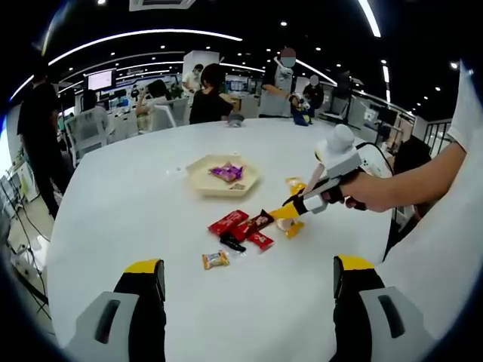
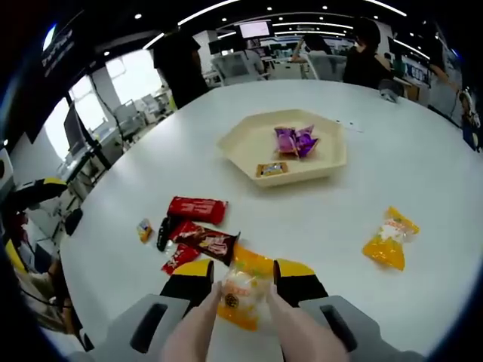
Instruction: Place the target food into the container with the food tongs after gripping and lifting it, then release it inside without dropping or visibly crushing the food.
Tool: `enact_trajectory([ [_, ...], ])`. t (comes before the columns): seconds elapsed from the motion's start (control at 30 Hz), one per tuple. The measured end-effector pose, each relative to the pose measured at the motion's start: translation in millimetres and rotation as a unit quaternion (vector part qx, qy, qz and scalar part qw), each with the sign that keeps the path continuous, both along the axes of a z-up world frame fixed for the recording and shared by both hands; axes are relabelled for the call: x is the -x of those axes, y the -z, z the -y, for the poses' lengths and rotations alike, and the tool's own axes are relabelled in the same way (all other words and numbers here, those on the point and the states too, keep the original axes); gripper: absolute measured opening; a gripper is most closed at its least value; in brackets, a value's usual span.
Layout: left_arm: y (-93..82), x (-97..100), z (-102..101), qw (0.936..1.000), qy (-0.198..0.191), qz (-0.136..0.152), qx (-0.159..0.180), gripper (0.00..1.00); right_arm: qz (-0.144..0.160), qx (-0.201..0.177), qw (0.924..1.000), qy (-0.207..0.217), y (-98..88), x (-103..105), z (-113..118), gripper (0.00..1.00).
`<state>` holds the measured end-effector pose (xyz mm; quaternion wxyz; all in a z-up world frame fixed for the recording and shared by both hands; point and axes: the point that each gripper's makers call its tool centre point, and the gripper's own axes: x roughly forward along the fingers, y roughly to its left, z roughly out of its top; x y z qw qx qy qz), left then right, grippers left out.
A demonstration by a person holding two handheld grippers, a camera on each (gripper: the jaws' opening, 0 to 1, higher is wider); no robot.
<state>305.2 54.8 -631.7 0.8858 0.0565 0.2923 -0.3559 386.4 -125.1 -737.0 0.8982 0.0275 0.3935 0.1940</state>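
My right gripper (image 2: 245, 270) is shut on pale food tongs (image 2: 202, 324). The tong tips pinch an orange-yellow snack packet (image 2: 241, 290) low over the white table, beside the loose snacks. In the left gripper view the right gripper (image 1: 290, 213) comes in from the right with that packet (image 1: 293, 228) hanging at its tip. The beige hexagonal tray (image 2: 332, 162) lies farther off, holding a purple packet (image 2: 294, 140) and a small brown one (image 2: 272, 169). My left gripper (image 1: 249, 265) stands open near the table's front, with nothing between its jaws.
Loose snacks lie between me and the tray (image 1: 198, 181): red packets (image 2: 196, 209), a dark brown one (image 2: 207, 240), a small orange candy (image 1: 215, 259). A second yellow packet (image 2: 389, 240) lies to the right. People sit and stand at the table's far edge (image 1: 207, 98).
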Motion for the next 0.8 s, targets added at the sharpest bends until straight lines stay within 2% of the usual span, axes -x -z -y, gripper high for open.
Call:
enact_trajectory([
  [0.47, -0.9, 0.4, 2.4, 1.0000, 0.002, 0.002, 0.001, 0.92, 0.006, 0.011, 0.9996, -0.025, 1.8, 0.1, -4.9, 0.22],
  [0.8, -2.8, 1.3, 0.2, 1.0000, -0.001, 0.005, 0.000, 0.92, -0.002, -0.008, 0.9997, -0.022, 0.6, -0.3, -0.5, 0.22],
])
